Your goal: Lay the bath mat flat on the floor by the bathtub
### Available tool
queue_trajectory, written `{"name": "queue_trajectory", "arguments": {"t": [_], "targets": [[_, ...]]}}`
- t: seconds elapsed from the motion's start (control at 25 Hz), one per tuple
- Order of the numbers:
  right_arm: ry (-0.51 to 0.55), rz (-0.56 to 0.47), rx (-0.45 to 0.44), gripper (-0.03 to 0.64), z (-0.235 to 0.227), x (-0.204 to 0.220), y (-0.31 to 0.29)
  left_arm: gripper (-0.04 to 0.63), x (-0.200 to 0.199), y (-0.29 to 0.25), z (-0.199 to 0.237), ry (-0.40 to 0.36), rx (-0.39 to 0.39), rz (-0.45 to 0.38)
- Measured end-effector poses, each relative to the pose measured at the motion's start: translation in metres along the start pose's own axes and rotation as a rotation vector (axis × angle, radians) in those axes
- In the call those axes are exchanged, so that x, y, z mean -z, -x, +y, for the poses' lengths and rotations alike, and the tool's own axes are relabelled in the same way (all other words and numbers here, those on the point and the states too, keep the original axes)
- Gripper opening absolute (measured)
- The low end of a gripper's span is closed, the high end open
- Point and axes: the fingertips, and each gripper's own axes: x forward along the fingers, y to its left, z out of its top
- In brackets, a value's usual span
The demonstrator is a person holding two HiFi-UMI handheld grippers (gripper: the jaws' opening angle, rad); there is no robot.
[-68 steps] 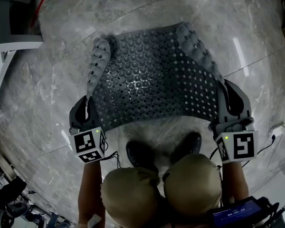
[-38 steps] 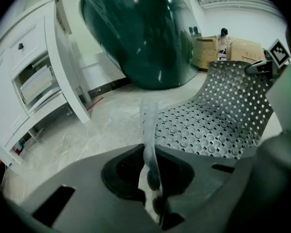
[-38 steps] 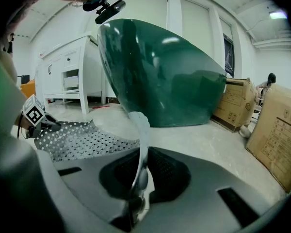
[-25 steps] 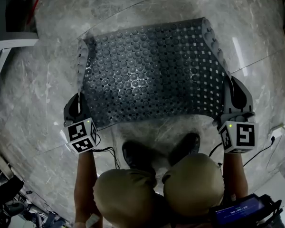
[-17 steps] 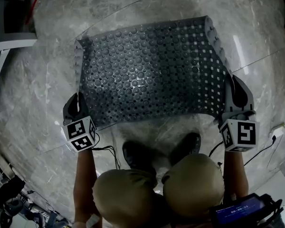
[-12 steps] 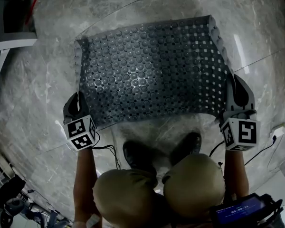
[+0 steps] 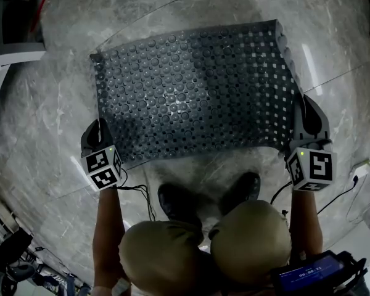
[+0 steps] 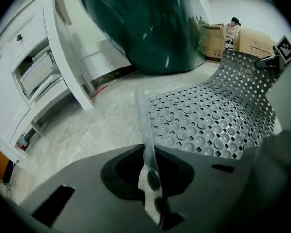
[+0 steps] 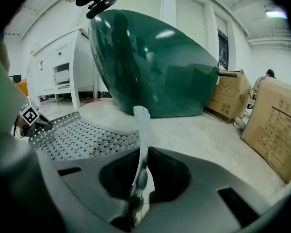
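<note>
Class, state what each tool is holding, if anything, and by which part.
Both hold the bath mat: the left tool pinches its near left edge, the right tool its near right edge.

Pale grey marble-tile floor (image 7: 43, 134), glossy, with thin joint lines. Standing on it: a dark green oval bathtub (image 9: 155, 67), a white cabinet with drawers (image 8: 34, 72) to the tub's left, and brown cardboard boxes (image 9: 276, 130) to its right. A pair of dark shoes (image 7: 179, 202) is planted on the tiles. In front of the tub, a grey perforated rubber bath mat (image 7: 191, 91) is spread out. Its middle sags to the tiles and its right side is lifted.
</note>
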Motion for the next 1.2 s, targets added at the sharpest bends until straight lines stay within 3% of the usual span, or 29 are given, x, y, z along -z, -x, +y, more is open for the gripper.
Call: {"name": "queue_trajectory", "arguments": {"t": [1.2], "targets": [[-0.056, 0.066, 0.072, 0.029, -0.036, 0.048, -0.035, 0.041, 0.014, -0.020, 0.003, -0.008, -0.013, 0.049]]}}
